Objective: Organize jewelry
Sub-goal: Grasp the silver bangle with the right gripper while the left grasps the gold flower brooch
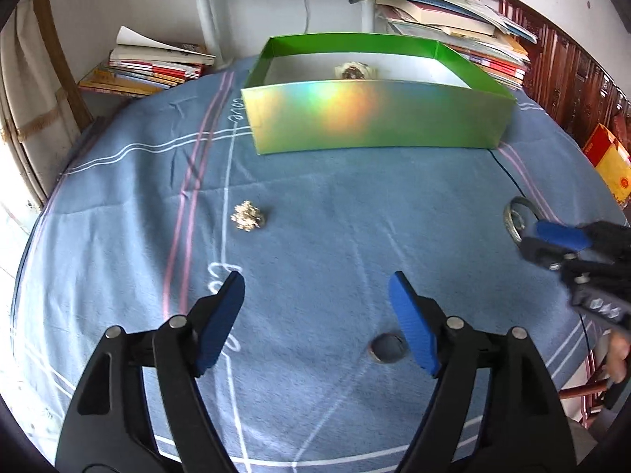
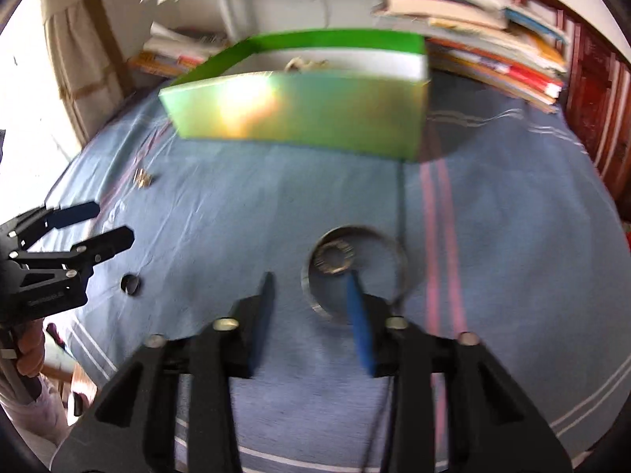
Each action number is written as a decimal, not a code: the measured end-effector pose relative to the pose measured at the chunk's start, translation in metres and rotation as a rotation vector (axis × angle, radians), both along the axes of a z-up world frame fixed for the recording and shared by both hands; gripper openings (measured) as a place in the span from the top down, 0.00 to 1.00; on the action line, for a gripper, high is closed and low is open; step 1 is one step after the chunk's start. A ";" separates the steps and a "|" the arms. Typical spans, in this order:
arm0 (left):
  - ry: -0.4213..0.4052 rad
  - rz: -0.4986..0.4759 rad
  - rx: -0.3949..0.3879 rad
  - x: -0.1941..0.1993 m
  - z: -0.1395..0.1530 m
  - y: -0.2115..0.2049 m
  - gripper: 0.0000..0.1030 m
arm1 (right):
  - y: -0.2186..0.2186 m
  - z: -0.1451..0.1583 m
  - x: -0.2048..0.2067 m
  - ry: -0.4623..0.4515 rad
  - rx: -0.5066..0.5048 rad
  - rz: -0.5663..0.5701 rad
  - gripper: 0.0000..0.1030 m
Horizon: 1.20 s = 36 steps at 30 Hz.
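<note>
1. Blue striped bedsheet [image 1: 315, 205] is spread before a green box [image 1: 374, 118].
2. Left gripper [image 1: 315, 315]: fingers wide, empty, above a dark ring [image 1: 386, 349].
3. Right gripper [image 2: 311, 315]: fingers part-open astride the bangle [image 2: 355, 272] rim; closing is needed next.

A round table under a blue cloth [image 1: 315, 205] with white and pink stripes fills the foreground, its far edge close to a white wall [image 1: 98, 8]. Stacks of books [image 1: 157, 67] lie beyond the far left edge and a taller, untidy pile of books and papers [image 1: 453, 27] beyond the far right edge. Carved dark red wooden furniture [image 1: 564, 75] stands at the right, and bright daylight enters at the left beside a beige curtain [image 2: 75, 39].
</note>
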State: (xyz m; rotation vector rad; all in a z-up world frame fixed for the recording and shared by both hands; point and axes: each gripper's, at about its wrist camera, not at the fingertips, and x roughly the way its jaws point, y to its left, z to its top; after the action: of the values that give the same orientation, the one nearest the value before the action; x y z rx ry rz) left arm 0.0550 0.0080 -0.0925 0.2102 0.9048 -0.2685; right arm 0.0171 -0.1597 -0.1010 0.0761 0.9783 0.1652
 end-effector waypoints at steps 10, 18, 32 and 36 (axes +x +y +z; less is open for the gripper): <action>0.021 0.046 -0.019 0.003 -0.005 0.018 0.26 | -0.005 -0.002 -0.017 -0.004 -0.055 0.080 0.95; 0.047 0.068 -0.029 0.009 -0.012 0.023 0.26 | 0.000 -0.001 -0.006 -0.003 -0.059 0.054 0.87; 0.084 0.109 -0.080 0.018 -0.015 0.045 0.25 | 0.025 -0.001 -0.001 -0.029 -0.014 0.169 0.87; 0.070 0.117 -0.095 0.035 -0.010 0.046 0.22 | 0.024 0.000 0.003 -0.020 0.003 0.147 0.87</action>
State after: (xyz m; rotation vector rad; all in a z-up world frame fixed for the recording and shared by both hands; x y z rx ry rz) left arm 0.0900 0.0536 -0.1029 0.0597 0.9674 -0.2111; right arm 0.0204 -0.1359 -0.1014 0.0053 0.9642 0.3022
